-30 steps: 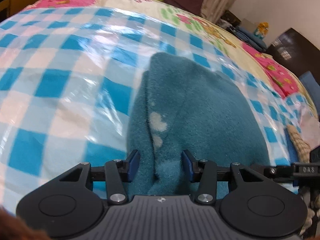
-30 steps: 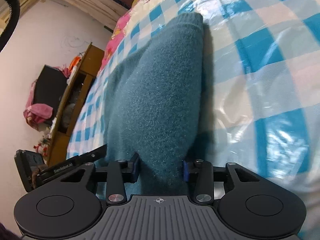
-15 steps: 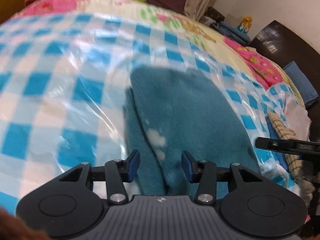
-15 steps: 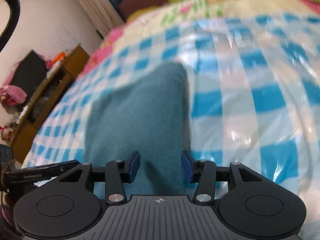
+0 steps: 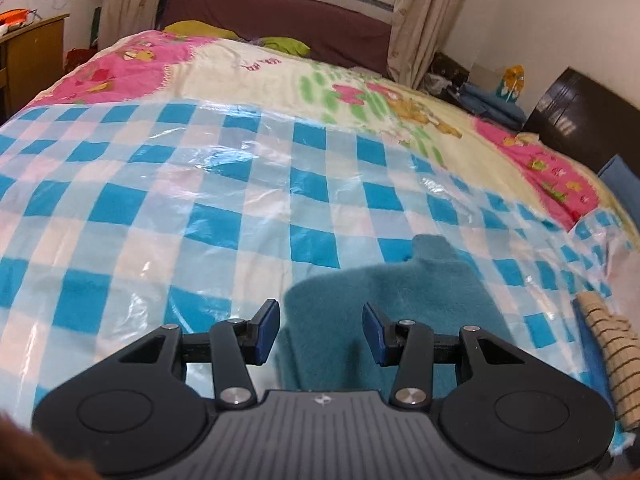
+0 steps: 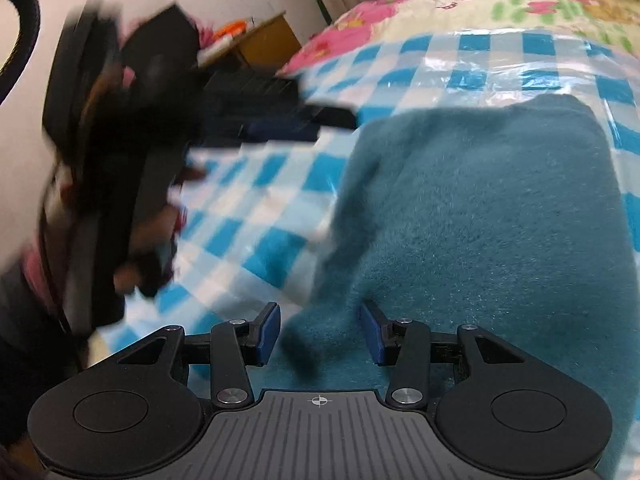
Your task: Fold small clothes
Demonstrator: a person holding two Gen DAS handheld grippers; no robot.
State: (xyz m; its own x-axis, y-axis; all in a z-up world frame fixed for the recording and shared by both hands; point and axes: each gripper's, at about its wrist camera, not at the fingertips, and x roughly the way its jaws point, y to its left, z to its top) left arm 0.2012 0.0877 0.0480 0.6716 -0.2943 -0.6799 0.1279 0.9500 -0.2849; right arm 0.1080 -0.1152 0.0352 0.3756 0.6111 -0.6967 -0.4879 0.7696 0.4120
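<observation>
The left gripper had its blue pads spread, gripping nothing, with the teal fleece garment lying below and beyond them. The right gripper likewise stood parted and empty above the same garment. The garment, thick and fuzzy, lay folded into a rounded block on a blue-and-white checked plastic sheet spread over a bed. Both grippers pointed slantwise down at the bed; the left one appeared blurred in the right wrist view.
</observation>
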